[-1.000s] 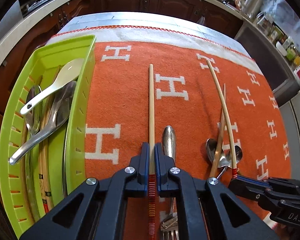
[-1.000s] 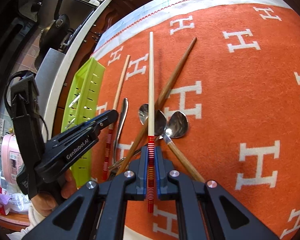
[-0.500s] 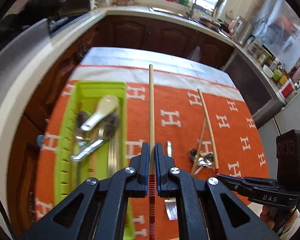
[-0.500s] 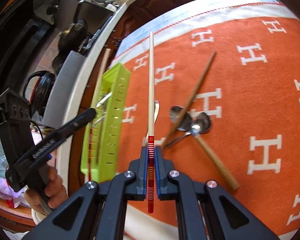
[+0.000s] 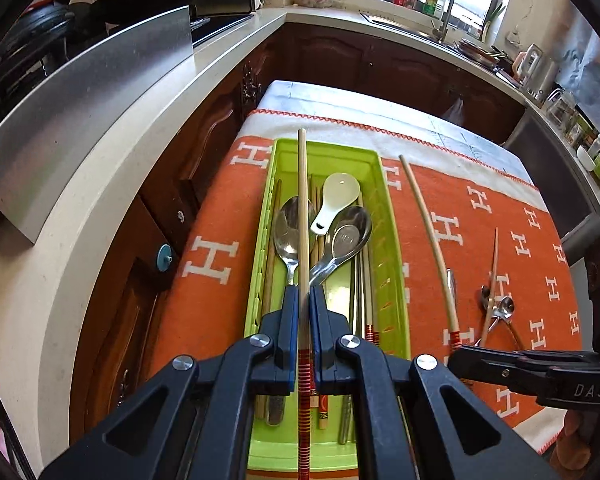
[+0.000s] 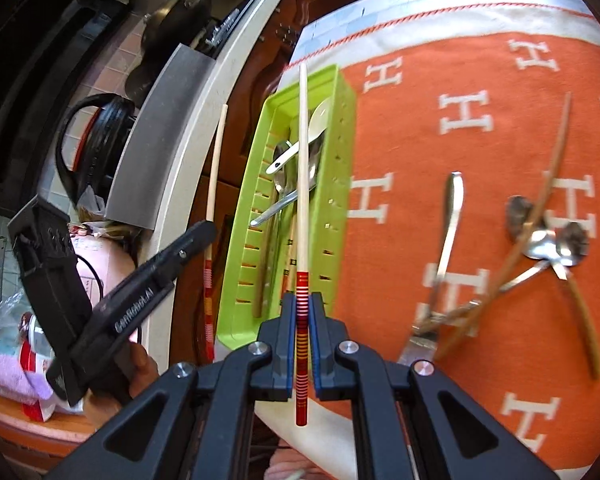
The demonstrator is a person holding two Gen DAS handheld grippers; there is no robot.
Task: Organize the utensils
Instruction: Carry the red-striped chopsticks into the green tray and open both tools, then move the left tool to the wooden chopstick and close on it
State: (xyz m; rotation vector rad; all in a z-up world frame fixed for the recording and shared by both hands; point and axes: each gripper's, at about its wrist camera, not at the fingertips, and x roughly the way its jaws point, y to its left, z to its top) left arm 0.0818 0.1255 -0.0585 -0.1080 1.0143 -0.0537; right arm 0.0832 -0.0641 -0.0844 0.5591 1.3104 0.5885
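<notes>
We found the left gripper (image 5: 299, 312) closed on a pale chopstick (image 5: 302, 216), its red-banded end trailing back between the blue pads (image 5: 287, 332). The shaft ran forward from the jaws over the green tray (image 5: 392, 248), which lay directly beneath and ahead of the tool on the orange cloth (image 5: 220, 208).

Inside the tray, under that shaft, we noted a steel spoon (image 5: 290, 228), a white ceramic spoon (image 5: 336, 196), a second steel spoon (image 5: 348, 236) and further chopsticks lying lengthwise. These filled most of the tray floor below the held stick.

The right gripper (image 6: 302, 320) was likewise clamped on a second chopstick (image 6: 302, 168), gripped on its red bands, the tip reaching out over the near end and length of the tray (image 6: 340, 152) as that camera saw it. To the left of this tool the left gripper (image 6: 168, 256) appeared with its stick, held by a hand (image 6: 136, 364).

To the right of both tools, loose items lay on the cloth: a steel handle (image 6: 452, 216), brown chopsticks (image 6: 548, 184) crossing two spoons (image 6: 556, 244). From the left wrist view, the right gripper (image 5: 456, 354) sat low at the right with its chopstick (image 5: 432, 240) curving forward, beside the tray's right wall.
</notes>
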